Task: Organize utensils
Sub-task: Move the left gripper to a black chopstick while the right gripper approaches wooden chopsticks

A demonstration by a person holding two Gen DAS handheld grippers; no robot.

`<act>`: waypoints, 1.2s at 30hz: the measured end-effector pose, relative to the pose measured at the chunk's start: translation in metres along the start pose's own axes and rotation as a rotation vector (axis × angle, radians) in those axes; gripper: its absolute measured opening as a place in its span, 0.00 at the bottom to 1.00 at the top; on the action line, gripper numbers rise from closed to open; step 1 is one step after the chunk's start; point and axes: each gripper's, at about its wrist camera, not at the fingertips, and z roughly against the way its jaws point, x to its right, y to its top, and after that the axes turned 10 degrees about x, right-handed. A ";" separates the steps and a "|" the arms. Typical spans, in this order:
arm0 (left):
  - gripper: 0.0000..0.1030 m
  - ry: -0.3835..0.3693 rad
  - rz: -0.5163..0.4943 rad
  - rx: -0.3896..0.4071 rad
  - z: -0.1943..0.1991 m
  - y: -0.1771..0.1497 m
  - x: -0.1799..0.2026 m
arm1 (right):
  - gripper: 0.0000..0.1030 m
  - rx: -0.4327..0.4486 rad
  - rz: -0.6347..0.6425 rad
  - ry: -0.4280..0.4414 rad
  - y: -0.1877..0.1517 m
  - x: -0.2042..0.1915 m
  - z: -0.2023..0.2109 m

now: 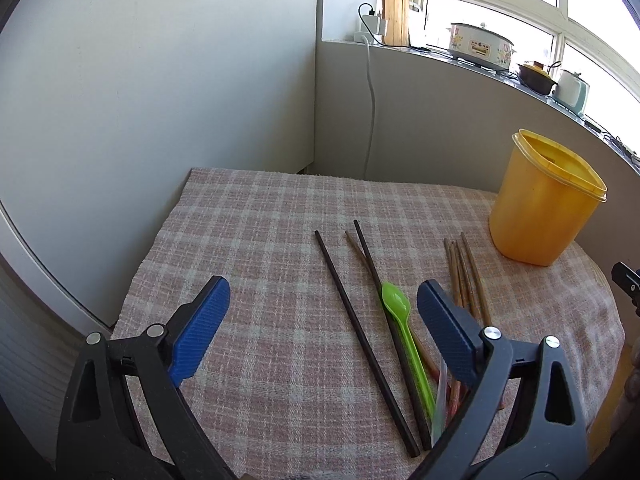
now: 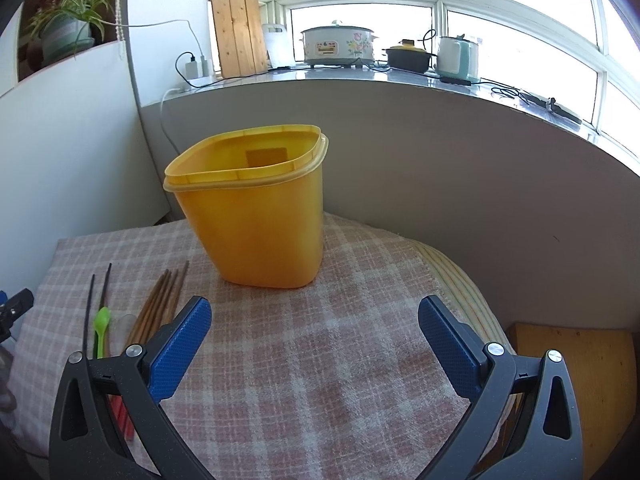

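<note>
Taking the yellow tub (image 1: 546, 200) as the landmark, everything loose lies to its left on the checked cloth that covers the surface (image 1: 248, 240). Farthest from the tub hovers the left gripper (image 1: 323, 300), its blue fingers (image 1: 202, 322) spread wide with nothing between them, poised low over the cloth as if lining up a first pick. Nearer the tub lie two dark chopsticks (image 1: 360, 320), roughly side by side and pointing away from the camera, with a paler stick crossing under one of them. A green spoon (image 1: 404, 332) rests against the nearer dark chopstick, bowl end toward the tub's side of the cloth; something clear and a few reddish sticks lie by its handle, partly hidden behind a finger. Just beside the tub's base sits a bundle of brown bamboo chopsticks (image 1: 466, 276), bunched together.

The tub itself stands upright and open-mouthed, and from above nothing shows inside it, so it is probably the place meant for the utensils, and none appears to be sorted yet. Facing the tub is the right gripper (image 2: 315, 328), fingers likewise apart and holding nothing, perhaps ready to steady the tub.
</note>
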 end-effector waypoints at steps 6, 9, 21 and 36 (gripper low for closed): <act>0.66 -0.059 0.062 -0.085 -0.027 -0.012 -0.015 | 0.86 -0.049 0.017 0.091 -0.002 -0.016 -0.013; 0.55 -0.099 0.093 -0.125 -0.039 -0.016 -0.018 | 0.81 -0.088 0.034 0.148 -0.004 -0.029 -0.023; 0.32 -0.159 0.114 -0.202 -0.075 -0.021 -0.012 | 0.42 -0.265 0.084 0.305 -0.021 -0.084 -0.071; 0.25 -0.143 0.083 -0.229 -0.110 -0.022 -0.005 | 0.26 -0.356 0.181 0.329 -0.031 -0.123 -0.106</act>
